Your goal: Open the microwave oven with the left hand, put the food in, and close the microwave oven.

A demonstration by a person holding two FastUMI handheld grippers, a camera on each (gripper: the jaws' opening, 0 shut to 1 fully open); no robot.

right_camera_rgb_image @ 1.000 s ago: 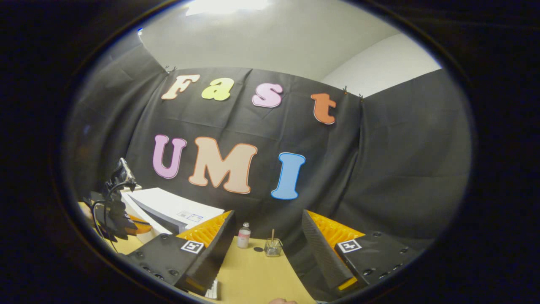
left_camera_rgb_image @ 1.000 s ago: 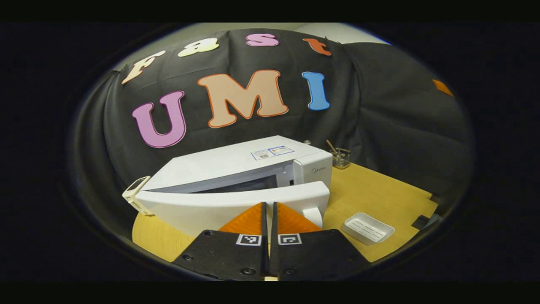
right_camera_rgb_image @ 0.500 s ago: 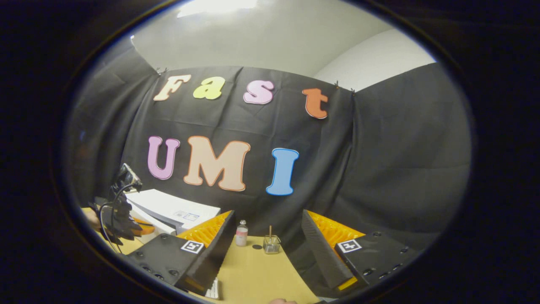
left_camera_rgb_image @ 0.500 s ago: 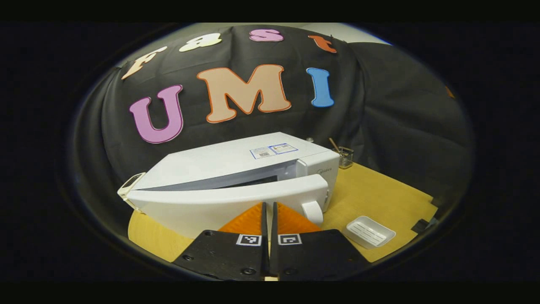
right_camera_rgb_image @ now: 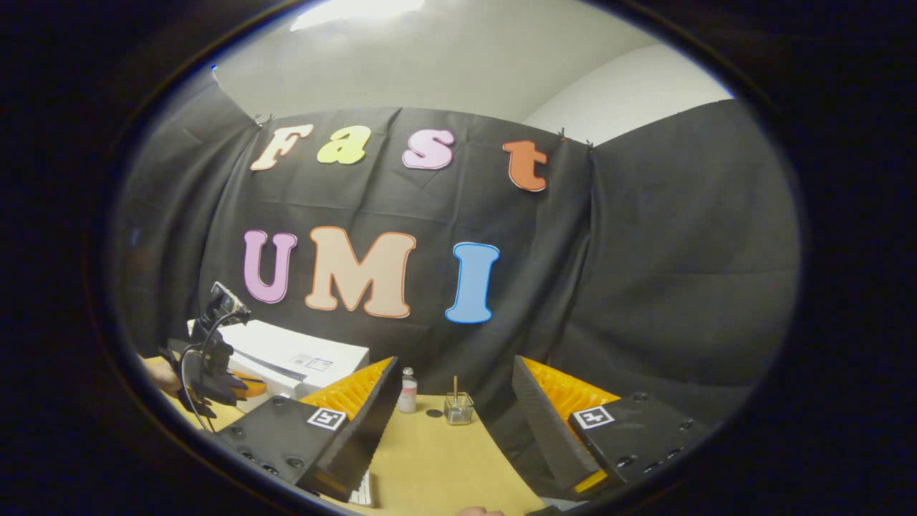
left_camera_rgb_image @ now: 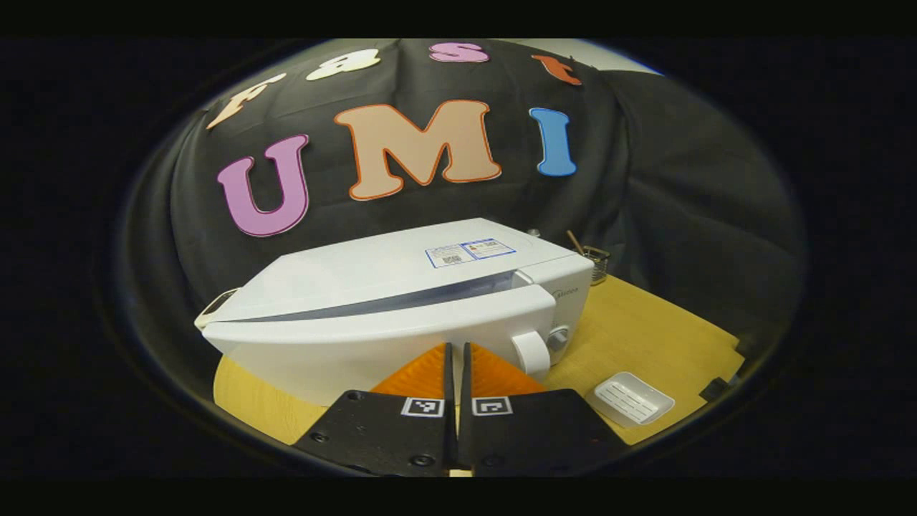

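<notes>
Left gripper (left_camera_rgb_image: 456, 351): its two fingers were pressed together with only a thin slit between them and nothing held; the tips stood against the front face of the door, and whether they touched it I could not tell.
Microwave door (left_camera_rgb_image: 372, 333): white, smooth and long, directly ahead of the left gripper's tips, nearly shut, with a thin dark gap left along its top edge.
Microwave oven (left_camera_rgb_image: 372, 269): a white box-shaped oven with a sticker on its flat top, just beyond the left gripper, with a white round knob (left_camera_rgb_image: 531, 352) just to the right of the fingertips.
Small tray (left_camera_rgb_image: 630, 398): white, rectangular and ribbed, lying on the table to the right of the left gripper, apart from the oven.
Table (left_camera_rgb_image: 645, 337): a light wooden top under the oven and tray.
Right gripper (right_camera_rgb_image: 455, 395): fingers spread wide with nothing between them, raised above the table and well to the right of the oven.
Beyond the right gripper: a small clear bottle (right_camera_rgb_image: 407, 390) and a small glass jar (right_camera_rgb_image: 458, 407) with a stick in it stood near the cloth wall.
Food: could not be made out.
</notes>
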